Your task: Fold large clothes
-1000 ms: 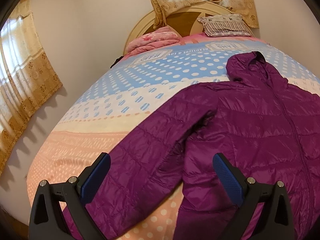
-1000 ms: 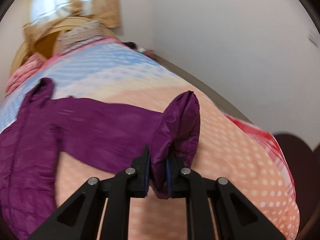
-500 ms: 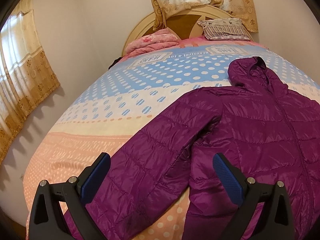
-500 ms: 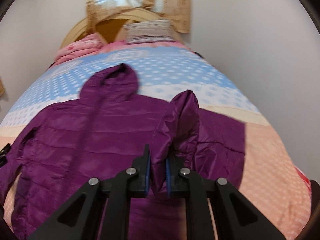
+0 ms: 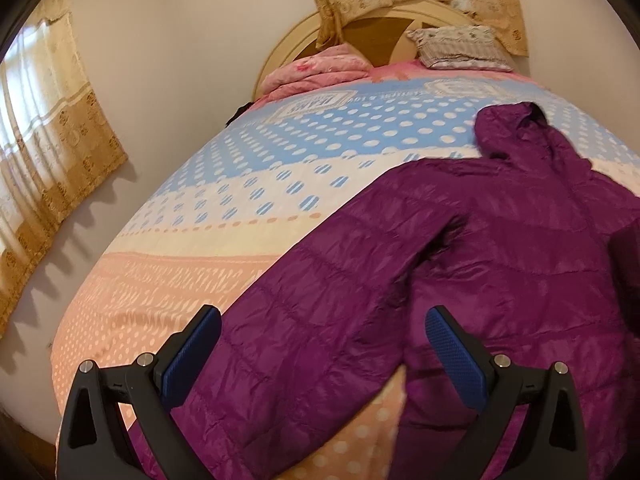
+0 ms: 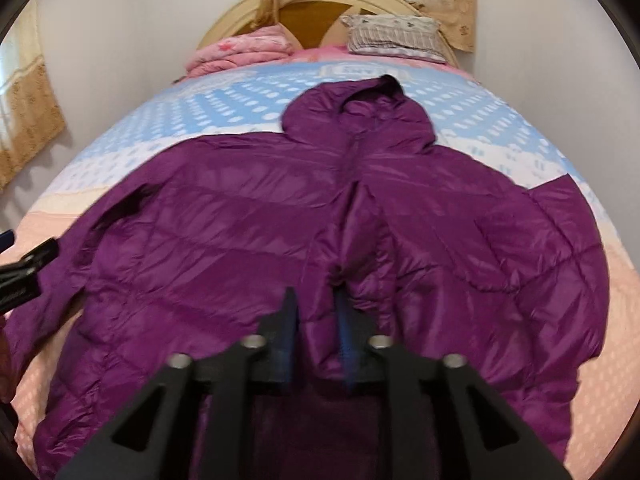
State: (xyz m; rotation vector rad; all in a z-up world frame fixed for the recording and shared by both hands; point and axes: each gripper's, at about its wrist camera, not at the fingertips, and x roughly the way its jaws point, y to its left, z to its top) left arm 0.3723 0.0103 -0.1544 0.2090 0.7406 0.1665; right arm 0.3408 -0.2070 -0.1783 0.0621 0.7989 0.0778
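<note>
Right wrist: right gripper (image 6: 316, 320) jaws opening over purple jacket (image 6: 240, 240); left gripper (image 5: 324, 354) jaws released above bed (image 5: 168, 272) edge.

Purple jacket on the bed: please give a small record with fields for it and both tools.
garment: purple jacket, hooded, lying front up on the bed
right sleeve: folded across the front
left sleeve: spread out to the side
right tool: jaws opening, sleeve cuff between them
left tool: open, above the left sleeve

Glossy quilted purple jacket (image 6: 248, 240) lies on a matt dotted cloth bedspread (image 5: 224, 216)
</note>
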